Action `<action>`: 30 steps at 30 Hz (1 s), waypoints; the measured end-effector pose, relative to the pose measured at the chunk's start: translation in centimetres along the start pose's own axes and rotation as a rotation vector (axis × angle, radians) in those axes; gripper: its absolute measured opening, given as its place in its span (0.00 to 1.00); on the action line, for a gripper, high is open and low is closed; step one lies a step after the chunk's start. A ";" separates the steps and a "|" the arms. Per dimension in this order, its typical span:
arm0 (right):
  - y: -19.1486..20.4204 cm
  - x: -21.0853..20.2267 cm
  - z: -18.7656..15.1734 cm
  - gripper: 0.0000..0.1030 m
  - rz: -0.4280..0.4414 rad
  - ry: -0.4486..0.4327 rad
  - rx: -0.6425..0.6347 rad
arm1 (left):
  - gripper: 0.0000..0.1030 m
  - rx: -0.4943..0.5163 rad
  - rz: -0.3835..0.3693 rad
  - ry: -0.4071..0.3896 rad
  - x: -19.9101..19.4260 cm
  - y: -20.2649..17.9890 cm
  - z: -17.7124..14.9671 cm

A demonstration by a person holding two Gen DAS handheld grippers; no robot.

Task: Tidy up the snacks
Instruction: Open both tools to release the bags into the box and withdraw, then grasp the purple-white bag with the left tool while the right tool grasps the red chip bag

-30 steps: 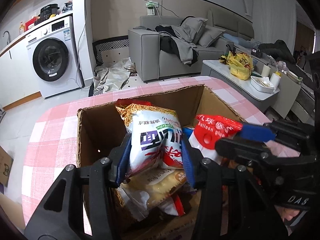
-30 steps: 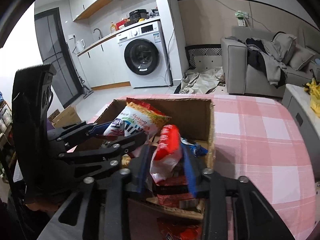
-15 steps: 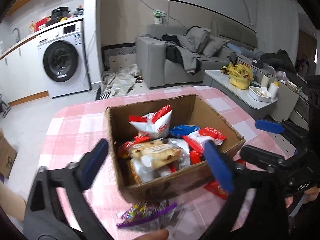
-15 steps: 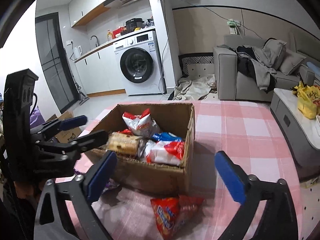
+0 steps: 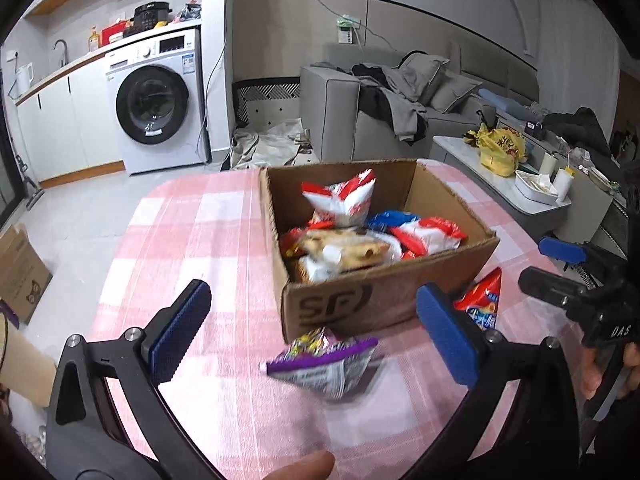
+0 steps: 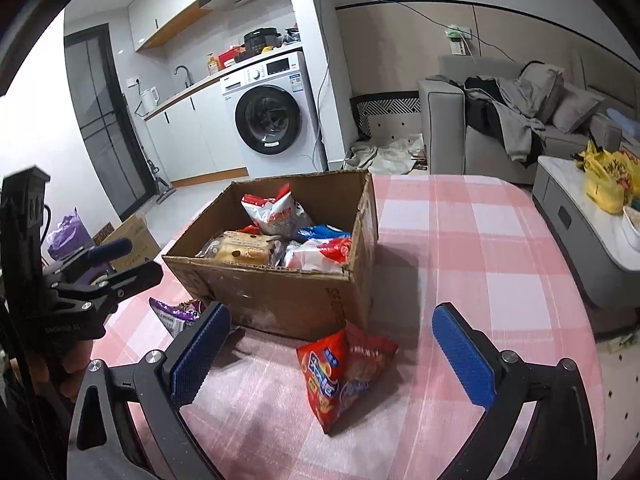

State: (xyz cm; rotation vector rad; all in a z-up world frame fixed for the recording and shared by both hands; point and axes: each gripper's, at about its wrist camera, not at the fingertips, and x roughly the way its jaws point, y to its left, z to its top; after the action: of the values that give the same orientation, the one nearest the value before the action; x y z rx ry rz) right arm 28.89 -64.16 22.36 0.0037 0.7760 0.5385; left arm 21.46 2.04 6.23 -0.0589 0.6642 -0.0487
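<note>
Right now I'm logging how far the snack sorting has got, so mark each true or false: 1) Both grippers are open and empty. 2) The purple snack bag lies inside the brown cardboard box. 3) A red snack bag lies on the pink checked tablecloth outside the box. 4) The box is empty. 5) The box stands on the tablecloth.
1) True: the left gripper and right gripper stand wide open with nothing between the pads.
2) False: the purple snack bag lies on the pink checked tablecloth, in front of the brown cardboard box.
3) True: the red snack bag lies there, by the box's near corner.
4) False: it holds several snack packs.
5) True.
</note>
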 end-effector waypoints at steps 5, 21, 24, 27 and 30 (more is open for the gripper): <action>-0.1 0.2 -1.1 1.00 -0.013 0.029 0.000 | 0.99 -0.023 0.003 0.033 0.2 0.6 -1.2; -0.8 2.5 -3.6 1.00 -0.020 0.113 0.034 | 0.99 -0.069 0.020 0.140 3.2 1.6 -5.5; -1.0 3.0 -4.0 1.00 -0.020 0.125 0.037 | 0.99 -0.067 0.016 0.154 3.9 1.5 -5.8; -1.0 3.3 -4.1 1.00 -0.022 0.134 0.039 | 0.99 -0.062 0.014 0.167 4.5 1.2 -6.1; -1.2 3.7 -4.2 1.00 -0.021 0.142 0.043 | 0.99 -0.057 0.010 0.175 5.1 1.0 -6.3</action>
State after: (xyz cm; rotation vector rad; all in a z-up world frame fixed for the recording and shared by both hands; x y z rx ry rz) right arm 28.80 -64.26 16.60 -0.0033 0.9256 0.5056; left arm 21.58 2.48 -1.88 -0.1075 0.8407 -0.0258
